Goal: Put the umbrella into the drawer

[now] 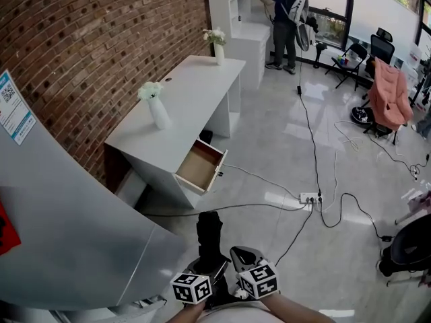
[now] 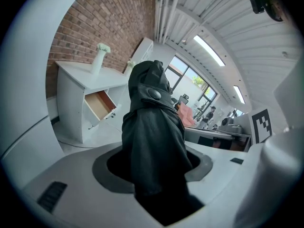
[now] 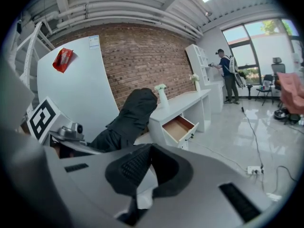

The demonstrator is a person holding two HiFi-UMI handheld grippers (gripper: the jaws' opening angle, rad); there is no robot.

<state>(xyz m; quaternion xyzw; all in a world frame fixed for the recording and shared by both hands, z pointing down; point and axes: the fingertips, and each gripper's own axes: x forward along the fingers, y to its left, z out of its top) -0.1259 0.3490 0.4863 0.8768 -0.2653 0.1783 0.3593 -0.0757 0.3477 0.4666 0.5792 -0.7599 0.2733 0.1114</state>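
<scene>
A folded black umbrella (image 1: 209,237) stands upright at the bottom centre of the head view, with my left gripper (image 1: 209,262) shut on its lower part. In the left gripper view the umbrella (image 2: 153,127) fills the space between the jaws of the left gripper (image 2: 154,172). Just to its right, my right gripper (image 1: 244,256) holds nothing. Seen from its own camera, the right gripper (image 3: 148,167) has its dark pads together, and the umbrella (image 3: 129,118) rises to its left. The white desk's drawer (image 1: 200,165) (image 2: 99,104) (image 3: 178,127) is pulled out, its wooden inside bare.
The white desk (image 1: 195,93) by the brick wall carries two vases (image 1: 159,113) with flowers. A big grey-white panel (image 1: 67,227) fills the left. Cables and a power strip (image 1: 310,198) lie on the glossy floor. A person (image 1: 283,19) stands far off; chairs (image 1: 390,96) stand at the right.
</scene>
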